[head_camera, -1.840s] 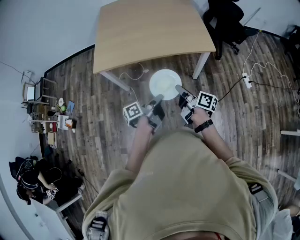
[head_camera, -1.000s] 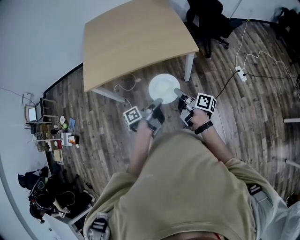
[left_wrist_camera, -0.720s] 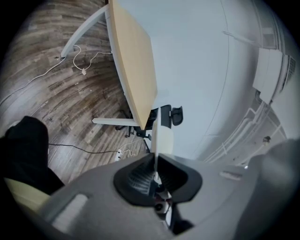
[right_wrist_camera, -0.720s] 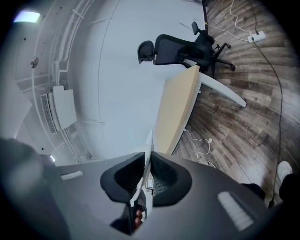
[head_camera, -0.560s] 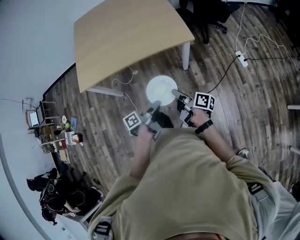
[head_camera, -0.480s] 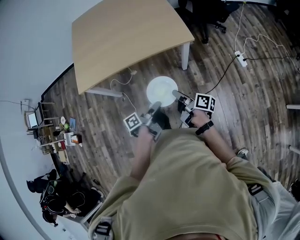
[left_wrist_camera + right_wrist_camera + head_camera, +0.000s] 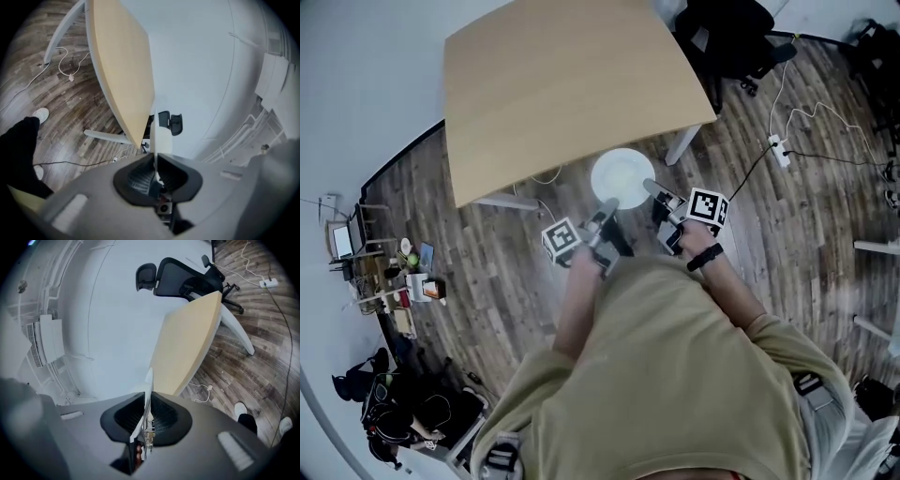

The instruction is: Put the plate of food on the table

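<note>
Item: white plate (image 7: 622, 178), carried above the floor, just short of the table's (image 7: 562, 84) near edge.
Left gripper (image 7: 609, 204), right gripper (image 7: 649, 186): each clamped on opposite rims.
Handling: hold level, clear the edge, lower both together.

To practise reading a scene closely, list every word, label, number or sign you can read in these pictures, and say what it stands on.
No readable text anywhere.
Left marker cube and right marker cube: black-and-white square patterns only, no letters or digits.
Small items on the shelves at far left: too small to read.
</note>
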Demonstrator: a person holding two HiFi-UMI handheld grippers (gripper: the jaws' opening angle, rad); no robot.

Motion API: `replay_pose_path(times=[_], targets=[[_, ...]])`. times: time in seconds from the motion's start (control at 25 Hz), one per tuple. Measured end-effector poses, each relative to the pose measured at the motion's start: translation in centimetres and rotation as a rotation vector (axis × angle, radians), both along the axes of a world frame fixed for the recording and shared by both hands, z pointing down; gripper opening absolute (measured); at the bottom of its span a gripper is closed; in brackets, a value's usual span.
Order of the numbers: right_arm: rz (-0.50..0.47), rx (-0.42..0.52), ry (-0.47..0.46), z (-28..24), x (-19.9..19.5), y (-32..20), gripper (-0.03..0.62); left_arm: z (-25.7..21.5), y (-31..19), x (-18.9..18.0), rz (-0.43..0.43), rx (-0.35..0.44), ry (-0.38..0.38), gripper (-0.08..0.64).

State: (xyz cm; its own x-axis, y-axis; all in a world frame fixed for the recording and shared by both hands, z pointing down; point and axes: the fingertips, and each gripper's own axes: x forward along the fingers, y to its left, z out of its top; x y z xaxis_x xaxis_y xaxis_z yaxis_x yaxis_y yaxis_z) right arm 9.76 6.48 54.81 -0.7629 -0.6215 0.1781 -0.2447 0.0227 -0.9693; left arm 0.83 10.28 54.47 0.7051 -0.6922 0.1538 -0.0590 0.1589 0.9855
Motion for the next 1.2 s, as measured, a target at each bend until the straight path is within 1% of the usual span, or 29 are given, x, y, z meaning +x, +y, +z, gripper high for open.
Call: replay_pose_path(times=[0.08, 0.28, 0.44, 0.52, 0.64, 0.76, 0.96, 1.2], targets=[[-0.009, 0.018, 0.016, -1.1, -2.7, -3.5, 0.041, -0.8, -3.5, -2.7, -0.002, 0.024, 0.004, 0.021], [-0.019, 0.047, 0.027, -1.6, -5.1, -5.6, 0.043, -1.3, -5.9, -5.4, -0.006, 0.075, -0.010, 0.021], [-0.033, 0.044, 0.047, -1.4, -10.6, -11.1, 0.044, -1.1, -11.1, -10.8, -0.009, 0.070, -0.002, 0.023], [-0.039, 0.043, 0.057, -1.1, -12.5, -12.4, 0.043, -0.5, -12.3, -12.5, 0.003, 0.072, -0.026, 0.022], [-0.047, 0.040, 0.078, -0.1, -14.1, -13.3, 0.041, 0.3, -13.5, -14.3, 0.039, 0.093, -0.075, 0.021], [-0.053, 0.014, 0.111, 1.0, -14.5, -13.9, 0.043, 1.2, -14.3, -14.8, 0.067, 0.097, -0.101, 0.021], [-0.060, -0.015, 0.133, 2.6, -14.5, -16.0, 0.043, 3.1, -16.4, -14.4, 0.066, 0.068, -0.116, 0.021], [-0.135, -0.038, 0.169, 5.3, -15.3, -19.9, 0.060, 5.3, -20.1, -14.9, 0.075, 0.051, -0.245, 0.043]])
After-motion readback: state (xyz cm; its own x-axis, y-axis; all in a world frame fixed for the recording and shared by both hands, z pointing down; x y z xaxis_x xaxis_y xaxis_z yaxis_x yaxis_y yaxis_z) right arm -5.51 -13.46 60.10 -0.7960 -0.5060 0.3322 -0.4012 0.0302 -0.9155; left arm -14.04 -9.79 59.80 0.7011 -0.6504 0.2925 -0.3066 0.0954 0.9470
